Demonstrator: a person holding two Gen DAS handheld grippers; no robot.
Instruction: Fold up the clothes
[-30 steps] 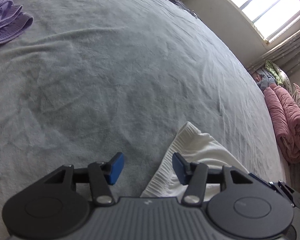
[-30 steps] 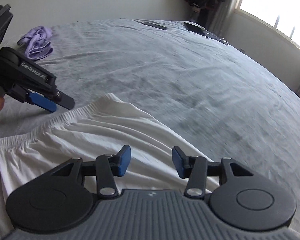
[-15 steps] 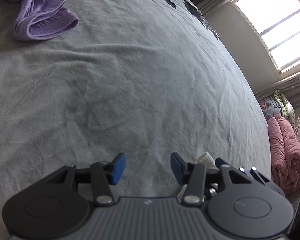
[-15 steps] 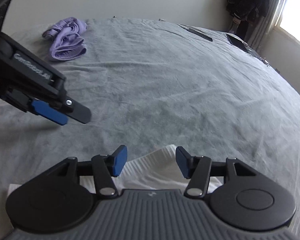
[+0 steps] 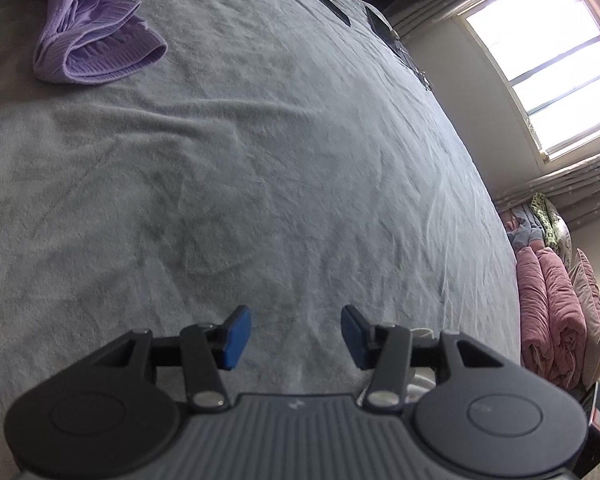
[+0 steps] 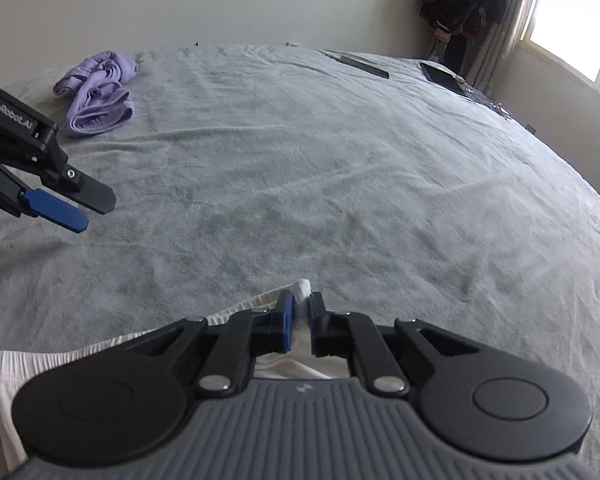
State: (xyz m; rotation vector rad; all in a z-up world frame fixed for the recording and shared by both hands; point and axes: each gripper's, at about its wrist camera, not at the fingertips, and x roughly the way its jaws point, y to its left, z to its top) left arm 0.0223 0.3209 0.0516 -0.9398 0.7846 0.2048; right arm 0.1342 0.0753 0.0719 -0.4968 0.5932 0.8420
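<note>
So the right tool (image 6: 299, 312) is closing its jaws on a corner of the white garment (image 6: 100, 350), and the cloth is clearly pinched between the blue pads there. Only a small tip of fabric pokes out past them, so that's a pretty thin bite. If it gets lifted fast, I'd guess the corner just slides out, especially since the ribbed edge looks stretchy.

The left tool (image 5: 296, 338) is released, jaws apart, with nothing between them, just bare bed (image 5: 300, 180) sheet under it. From the right wrist view it hangs off to the left of the white garment, apart from the cloth. The rest of the garment lies flat on the bed under and behind the right tool, mostly hidden by the tool body, so I can't tell how it's laid out back there.

Main risk as I see it: pulling with one corner only. The fabric would probably bunch or twist instead of folding clean, and the grey sheet looks grippy enough to drag. The left one likely needs its own corner first.

The purple garment (image 6: 98, 94) sits well away from the white garment, toward the far left of the bed, so no tangling there.
</note>
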